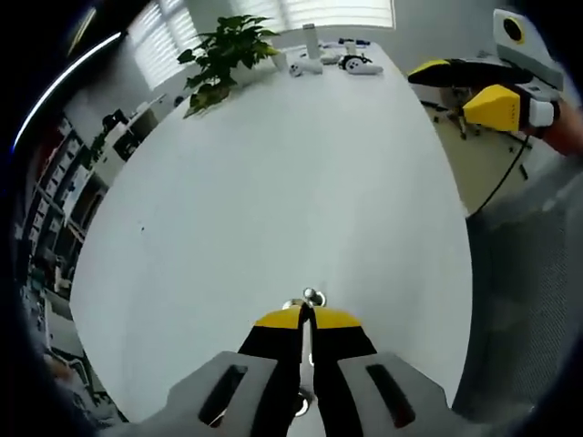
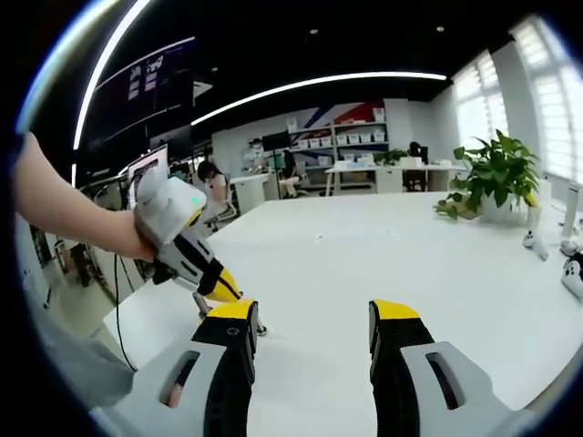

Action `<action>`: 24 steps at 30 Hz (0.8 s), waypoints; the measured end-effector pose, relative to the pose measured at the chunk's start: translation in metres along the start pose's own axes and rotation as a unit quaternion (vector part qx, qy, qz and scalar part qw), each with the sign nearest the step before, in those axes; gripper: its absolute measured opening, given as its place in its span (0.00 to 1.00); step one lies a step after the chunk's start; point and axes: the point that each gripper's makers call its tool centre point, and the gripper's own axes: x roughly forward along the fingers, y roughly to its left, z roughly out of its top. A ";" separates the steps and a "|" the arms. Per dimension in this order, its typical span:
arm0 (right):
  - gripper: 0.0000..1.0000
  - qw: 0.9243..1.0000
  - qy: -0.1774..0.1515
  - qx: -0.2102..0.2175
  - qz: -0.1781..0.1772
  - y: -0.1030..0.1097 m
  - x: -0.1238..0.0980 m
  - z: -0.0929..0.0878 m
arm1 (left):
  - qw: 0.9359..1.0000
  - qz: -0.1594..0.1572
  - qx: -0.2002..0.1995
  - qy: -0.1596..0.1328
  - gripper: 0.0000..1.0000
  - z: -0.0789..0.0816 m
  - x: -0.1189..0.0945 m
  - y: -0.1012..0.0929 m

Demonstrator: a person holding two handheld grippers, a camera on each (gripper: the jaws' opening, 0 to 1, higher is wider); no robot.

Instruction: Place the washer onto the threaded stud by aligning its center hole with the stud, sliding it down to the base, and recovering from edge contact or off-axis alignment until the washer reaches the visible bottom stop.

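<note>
The washer (image 1: pixel 293 303) sits at the tips of the left gripper (image 1: pixel 307 316), beside the small stud (image 1: pixel 313 296) on the white table (image 1: pixel 273 182); its jaws are pressed together on it. The right gripper (image 2: pixel 314 319) hovers with jaws spread wide, holding nothing.

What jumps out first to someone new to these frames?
The long white table, mostly bare, with a potted plant at its far end. In the left gripper view the left gripper is closed at a small metal stud on the table. In the right gripper view the right gripper hangs open over the table.
</note>
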 end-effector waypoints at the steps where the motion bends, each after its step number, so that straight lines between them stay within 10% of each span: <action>1: 0.52 1.000 -0.001 0.002 0.000 0.000 0.000 0.000 | 1.000 -0.001 0.009 0.001 0.00 0.002 0.002 -0.001; 24: 0.52 1.000 0.002 0.004 -0.005 -0.005 0.000 -0.002 | 0.998 -0.018 0.053 0.038 0.00 0.006 0.025 -0.007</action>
